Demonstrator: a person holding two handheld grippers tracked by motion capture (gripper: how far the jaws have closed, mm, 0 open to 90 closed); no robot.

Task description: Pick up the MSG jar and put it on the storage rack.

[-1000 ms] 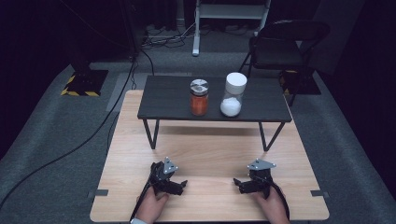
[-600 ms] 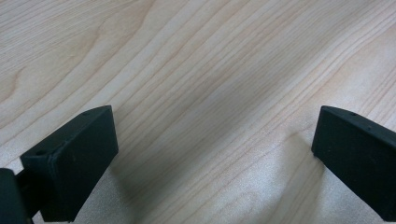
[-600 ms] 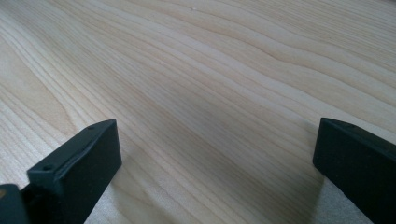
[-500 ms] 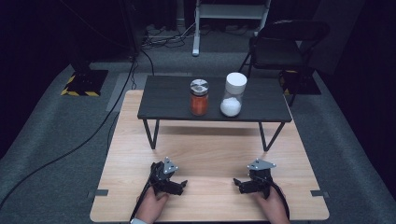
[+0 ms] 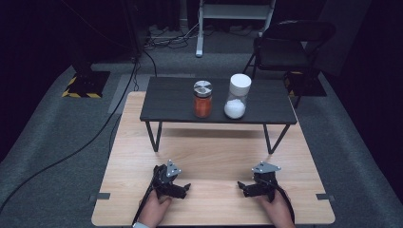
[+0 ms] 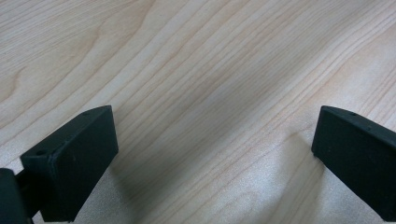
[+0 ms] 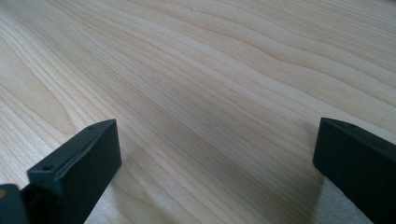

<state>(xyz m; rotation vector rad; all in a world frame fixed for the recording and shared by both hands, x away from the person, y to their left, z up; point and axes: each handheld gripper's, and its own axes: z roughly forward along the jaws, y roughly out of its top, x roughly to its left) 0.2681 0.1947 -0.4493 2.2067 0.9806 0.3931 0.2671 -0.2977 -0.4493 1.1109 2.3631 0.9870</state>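
Both tongs are held low over the wooden tabletop (image 5: pixel 214 161), near its front edge. The left tongs (image 5: pixel 184 189) are spread wide, with only bare wood between the jaws in the left gripper view. The right tongs (image 5: pixel 242 186) are spread wide too and nothing is pinched by them.

The nearest things are two jars, which stand on a small dark shelf (image 5: pixel 266 102) at the far side, well apart from the tongs. The jar with orange content (image 5: pixel 202 99) has a metal lid and stands on the left; the jar with white powder (image 5: pixel 236 96) has a white cap and stands just beside it on the right.

Both jars are judged to be stiff, smooth and probably slippery, and rather breakable if they are of glass. A moderate weight is expected. Each jar should be taken around the middle of its body, below the lid, with the jaws on opposite sides.
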